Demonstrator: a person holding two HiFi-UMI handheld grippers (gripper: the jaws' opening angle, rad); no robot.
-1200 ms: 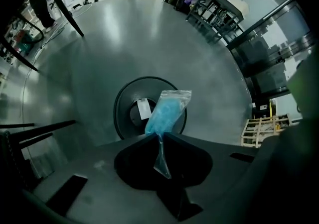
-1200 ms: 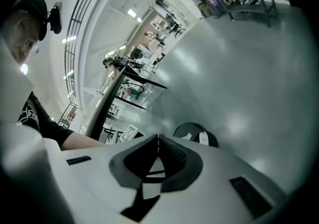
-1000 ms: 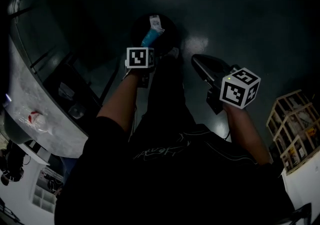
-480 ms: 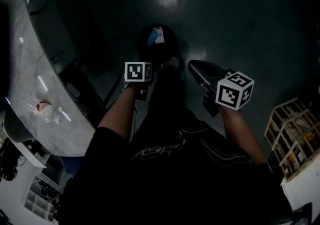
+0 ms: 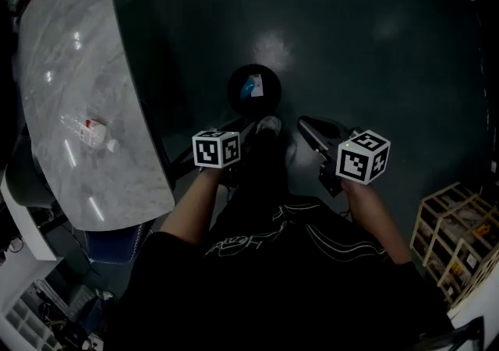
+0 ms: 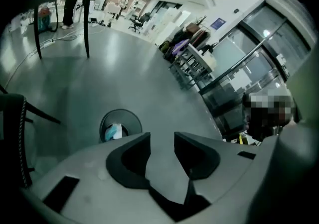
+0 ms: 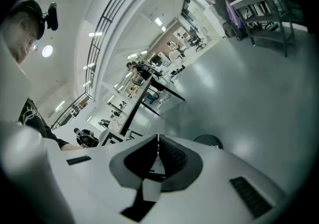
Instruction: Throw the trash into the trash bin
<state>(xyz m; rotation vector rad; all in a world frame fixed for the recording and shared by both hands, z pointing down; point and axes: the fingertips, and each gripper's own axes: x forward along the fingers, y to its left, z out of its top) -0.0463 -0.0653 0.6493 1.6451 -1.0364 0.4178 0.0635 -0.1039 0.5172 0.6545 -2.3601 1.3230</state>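
Observation:
The round black trash bin [image 5: 254, 90] stands on the dark floor ahead of the person's shoe. A blue and white piece of trash [image 5: 250, 88] lies inside it. The left gripper view shows the bin [image 6: 130, 118] below and to the left, with the trash [image 6: 113, 131] in it. My left gripper [image 6: 162, 141] is high above the floor. Its jaws are closing with a gap and nothing between them. Its marker cube [image 5: 217, 149] sits near the bin. My right gripper [image 5: 306, 125] is shut and empty, and its own view shows the pads [image 7: 158, 141] pressed together.
A marble table [image 5: 78, 53] fills the left of the head view, with a crumpled clear wrapper [image 5: 90, 129] on it. A wooden rack [image 5: 456, 240] stands at the lower right. Chair legs [image 6: 20, 113] and office furniture show in the gripper views.
The blue and white trash was at the left gripper over the bin and now lies inside it. Both grippers have risen away from the bin. The table has come further into the head view.

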